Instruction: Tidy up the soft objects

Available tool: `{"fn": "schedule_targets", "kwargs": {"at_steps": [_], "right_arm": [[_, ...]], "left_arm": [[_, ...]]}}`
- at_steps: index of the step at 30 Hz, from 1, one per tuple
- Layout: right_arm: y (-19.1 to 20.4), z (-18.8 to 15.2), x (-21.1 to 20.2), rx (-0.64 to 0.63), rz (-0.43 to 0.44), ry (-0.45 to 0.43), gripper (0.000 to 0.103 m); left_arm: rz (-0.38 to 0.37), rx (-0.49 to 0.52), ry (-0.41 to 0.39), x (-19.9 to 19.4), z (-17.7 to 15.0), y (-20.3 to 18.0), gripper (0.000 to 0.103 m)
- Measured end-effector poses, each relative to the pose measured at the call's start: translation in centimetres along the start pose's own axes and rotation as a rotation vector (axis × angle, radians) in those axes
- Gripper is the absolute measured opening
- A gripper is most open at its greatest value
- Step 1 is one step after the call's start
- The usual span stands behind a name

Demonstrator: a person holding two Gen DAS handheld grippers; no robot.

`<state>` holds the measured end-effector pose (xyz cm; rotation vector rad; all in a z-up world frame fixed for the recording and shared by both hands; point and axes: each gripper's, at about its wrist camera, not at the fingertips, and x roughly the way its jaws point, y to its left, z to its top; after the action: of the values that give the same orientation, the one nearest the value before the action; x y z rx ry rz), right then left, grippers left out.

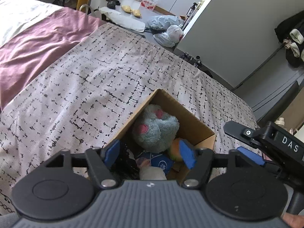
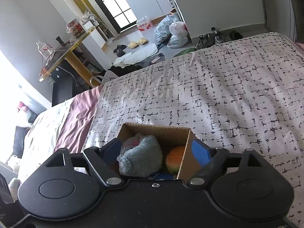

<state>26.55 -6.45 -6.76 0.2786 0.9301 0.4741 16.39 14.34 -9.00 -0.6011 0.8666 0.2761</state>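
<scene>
Matt brown cardboard box (image 1: 191, 127), fuzzy blue plush toy (image 1: 154, 131), woven cloth bedspread (image 1: 95, 79), matt black plastic jaws.

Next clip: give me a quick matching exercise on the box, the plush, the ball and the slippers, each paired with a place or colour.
Things:
1. box
2. plush
3. ball
4. slippers

Descriptions:
A. on the floor beyond the bed
B. orange and green
C. on the patterned bedspread
D. blue-grey with pink patches

Pairs: 1-C, 2-D, 3-B, 4-A
</scene>
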Motion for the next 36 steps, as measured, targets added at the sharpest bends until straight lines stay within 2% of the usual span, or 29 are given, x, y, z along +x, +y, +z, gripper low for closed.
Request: {"fn": "schedule_targets", "kwargs": {"at_steps": [17, 26, 30, 36], "right_arm": [[-1.4, -0.1, -5.8, -0.013, 0.009, -0.052, 0.091], [-2.2, -1.3, -9.1, -0.014, 0.011, -0.078, 0.098], [-2.5, -1.9, -10.4, -0.014, 0.004, -0.09, 0.103], [-2.3, -2.5, -12.2, -0.017, 0.011, -0.11, 0.103]], "left_arm": [[0.039, 0.079, -0.063, -4.3, -0.7, -2.7, 0.084], [0.043, 0.139, -0.086, -6.7, -1.5, -4.3, 0.086], [0.036, 0.147, -0.088, -7.9, -1.8, -4.6, 0.091], [0.058, 0.186, -0.108, -10.3, -2.4, -5.6, 0.099]]}}
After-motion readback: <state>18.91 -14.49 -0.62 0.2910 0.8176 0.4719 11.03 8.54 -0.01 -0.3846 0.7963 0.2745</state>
